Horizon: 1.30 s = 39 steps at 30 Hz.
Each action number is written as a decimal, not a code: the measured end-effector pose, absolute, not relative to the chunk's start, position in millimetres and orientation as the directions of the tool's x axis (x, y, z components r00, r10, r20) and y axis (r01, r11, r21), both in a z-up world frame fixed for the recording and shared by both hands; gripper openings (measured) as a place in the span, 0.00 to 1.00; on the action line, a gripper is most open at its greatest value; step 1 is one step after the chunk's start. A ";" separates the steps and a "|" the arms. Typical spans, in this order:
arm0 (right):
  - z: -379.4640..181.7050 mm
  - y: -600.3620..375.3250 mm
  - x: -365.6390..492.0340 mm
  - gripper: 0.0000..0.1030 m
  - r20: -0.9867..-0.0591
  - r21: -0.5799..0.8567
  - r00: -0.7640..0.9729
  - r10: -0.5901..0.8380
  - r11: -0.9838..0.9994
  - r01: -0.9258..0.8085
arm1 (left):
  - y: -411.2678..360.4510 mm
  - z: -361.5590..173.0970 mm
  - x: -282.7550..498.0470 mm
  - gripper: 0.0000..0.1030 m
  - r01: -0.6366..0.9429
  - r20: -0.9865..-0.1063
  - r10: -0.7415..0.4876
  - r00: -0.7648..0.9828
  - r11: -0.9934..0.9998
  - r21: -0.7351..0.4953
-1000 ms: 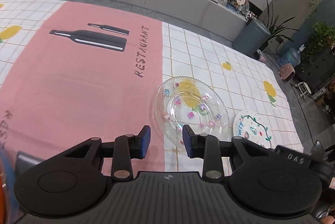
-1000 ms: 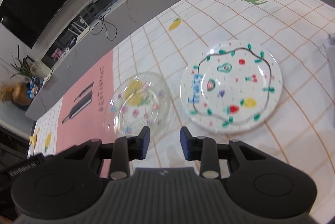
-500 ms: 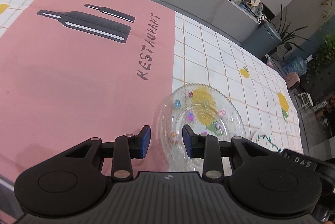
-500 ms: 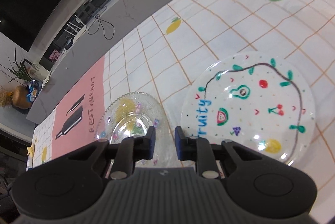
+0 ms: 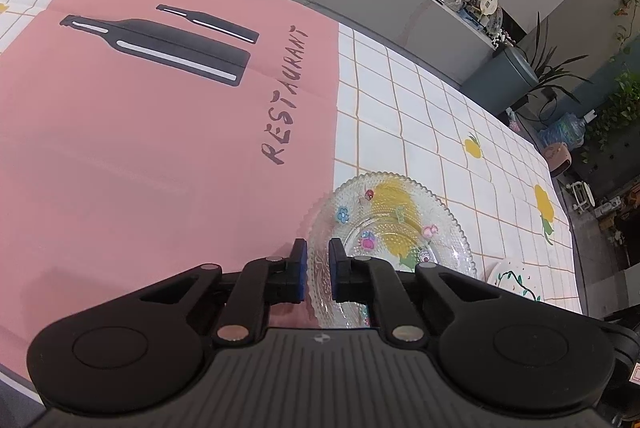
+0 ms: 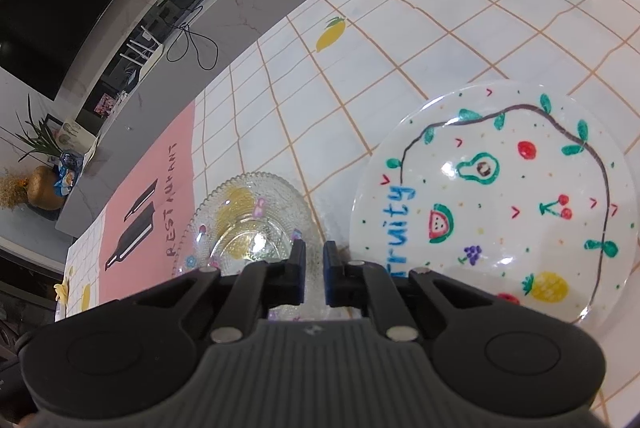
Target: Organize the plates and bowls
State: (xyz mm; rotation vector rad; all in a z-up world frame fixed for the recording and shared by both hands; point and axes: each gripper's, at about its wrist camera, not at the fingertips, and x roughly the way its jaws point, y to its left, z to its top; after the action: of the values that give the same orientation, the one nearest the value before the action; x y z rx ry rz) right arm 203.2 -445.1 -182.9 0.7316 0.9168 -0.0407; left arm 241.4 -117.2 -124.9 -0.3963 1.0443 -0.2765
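**Glass plate pinched at both sides**

The glass plate (image 5: 392,228) lay flat on the tablecloth (image 5: 160,167), mostly on the white checked part, with its left edge just over the border of the pink panel printed RESTAURANT. It was clear, with a beaded rim and small coloured flowers, and a yellow fruit print of the cloth showed through it.

The left gripper (image 5: 318,268) pointed steeply down at the plate's left rim. Its jaws were closing. Only a narrow gap was left between the blue pads, and the beaded rim filled that gap, so the pads looked to be pressing on it.

The right gripper (image 6: 314,268) was at the opposite side of the same plate. Its jaws were drawn almost together, and speckled glass showed in the slit between them (most likely the right rim, clamped, though the view there was dim).

Just beside the glass plate, on its right, sat the white plate (image 6: 492,195), painted with fruit and the word "fruity". The right wrist view did not show whether the two plates touched, because the gripper's fingers covered the gap. In the left wrist view only a sliver of the white plate showed past the gripper body.
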 end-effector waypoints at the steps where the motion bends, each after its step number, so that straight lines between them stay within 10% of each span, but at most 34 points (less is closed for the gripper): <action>1: -182.4 -444.8 202.7 0.06 -0.734 0.558 0.624 0.269 0.762 0.329 | -116.8 -123.7 240.1 0.11 0.037 -0.779 -0.403 0.481 0.897 -0.441; 39: -127.4 -351.3 57.4 0.05 -0.687 0.597 0.606 0.401 0.787 0.157 | -22.4 -56.0 67.4 0.09 -0.011 -0.746 -0.284 0.602 0.932 -0.363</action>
State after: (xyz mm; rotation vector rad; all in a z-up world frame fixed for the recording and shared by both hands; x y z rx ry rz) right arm 57.4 -351.3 -127.4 0.6735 0.9264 0.1542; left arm 67.4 -22.4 -56.0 -0.3491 0.9158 -0.1617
